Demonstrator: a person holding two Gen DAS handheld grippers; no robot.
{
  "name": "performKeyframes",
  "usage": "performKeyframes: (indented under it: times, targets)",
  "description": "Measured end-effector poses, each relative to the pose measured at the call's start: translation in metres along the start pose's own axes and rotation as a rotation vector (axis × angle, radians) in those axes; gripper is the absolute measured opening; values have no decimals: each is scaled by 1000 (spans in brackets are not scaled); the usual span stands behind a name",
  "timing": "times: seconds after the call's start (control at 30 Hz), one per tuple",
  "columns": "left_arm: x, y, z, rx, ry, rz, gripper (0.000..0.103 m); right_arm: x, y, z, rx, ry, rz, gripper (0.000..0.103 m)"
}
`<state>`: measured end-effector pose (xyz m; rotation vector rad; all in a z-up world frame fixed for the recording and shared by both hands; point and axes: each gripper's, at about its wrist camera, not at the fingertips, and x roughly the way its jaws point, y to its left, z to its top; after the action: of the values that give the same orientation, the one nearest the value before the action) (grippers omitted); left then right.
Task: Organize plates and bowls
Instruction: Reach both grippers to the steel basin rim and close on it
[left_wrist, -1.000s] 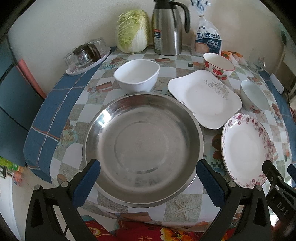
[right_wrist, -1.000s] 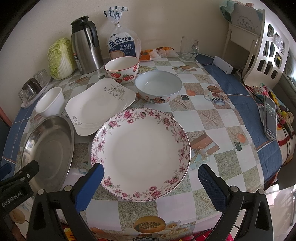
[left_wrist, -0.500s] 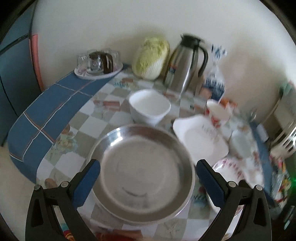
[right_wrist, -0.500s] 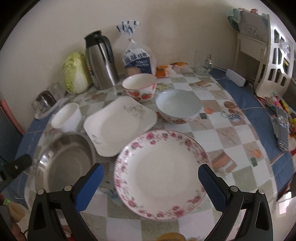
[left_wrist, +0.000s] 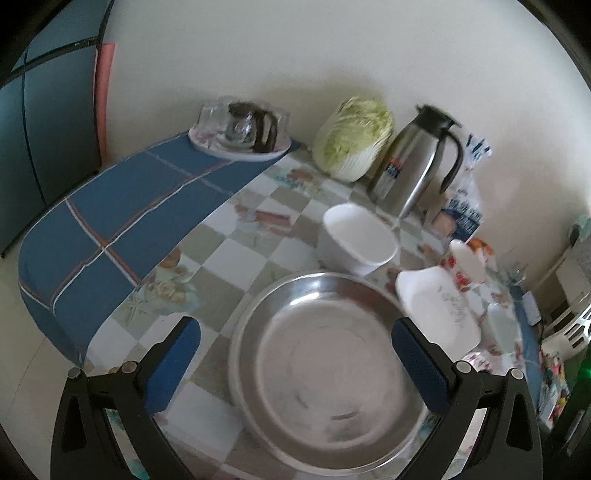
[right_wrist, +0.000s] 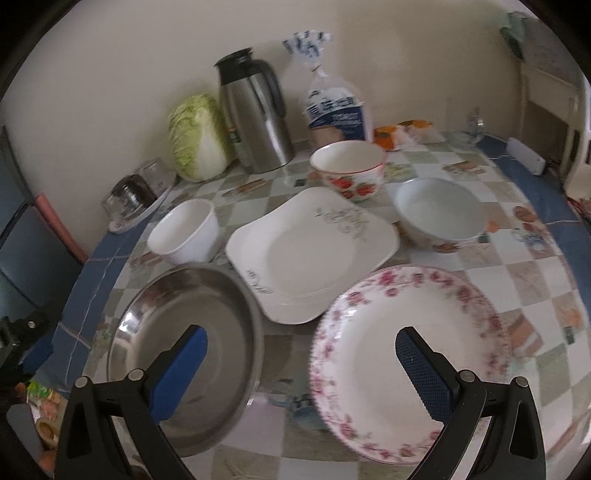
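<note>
The left gripper (left_wrist: 295, 365) hangs above the steel pan (left_wrist: 325, 373) with its jaws wide and nothing between them; the pan lies flat near the counter's (left_wrist: 122, 221) front edge. The right gripper (right_wrist: 301, 365) hangs with jaws wide and empty too, its left finger over the pan (right_wrist: 184, 350) and its right finger over the rose plate (right_wrist: 406, 354). The two dishes lie side by side with a narrow gap between them.

Behind them, the square plate (right_wrist: 310, 251) sits in the middle, its front corner close to both rims; whether it touches either one I cannot tell. The white bowl (right_wrist: 186, 232) stands just behind the pan, left of the square plate. The strawberry bowl (right_wrist: 349, 170) stands behind the square plate, and a pale bowl (right_wrist: 439, 210) stands to its right, behind the rose plate.

Along the wall stand a cabbage (right_wrist: 197, 136), a steel jug (right_wrist: 253, 114) and a bag of toast (right_wrist: 336, 110), close together. A tray of glassware (right_wrist: 138, 194) sits at the far left corner, and a glass mug (right_wrist: 471, 125) at the far right. A white device (right_wrist: 524, 155) lies on the blue cloth border at the right.
</note>
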<state>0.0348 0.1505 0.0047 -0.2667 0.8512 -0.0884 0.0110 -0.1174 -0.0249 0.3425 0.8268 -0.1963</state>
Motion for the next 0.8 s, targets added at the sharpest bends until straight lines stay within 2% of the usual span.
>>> performKeyframes:
  times: [0.17, 0.3, 0.47, 0.57, 0.63, 0.73, 0.8]
  targets:
    - [7, 12, -4, 12, 9, 73, 103, 17, 13, 0, -19, 38, 29, 103]
    - [18, 26, -6, -17, 44, 90, 103, 27, 24, -2, -33, 76, 54, 103]
    - [34, 34, -11, -6, 94, 109, 103, 34, 35, -5, -73, 91, 34, 102]
    - [40, 35, -13, 0, 111, 106, 103, 38, 39, -6, -81, 105, 43, 93]
    - [42, 34, -14, 9, 117, 107, 103, 40, 42, -7, -93, 112, 36, 79]
    - [48, 34, -14, 17, 136, 110, 102, 46, 44, -9, -94, 138, 64, 68]
    - [52, 35, -14, 18, 148, 111, 96, 52, 42, -9, -80, 160, 81, 58]
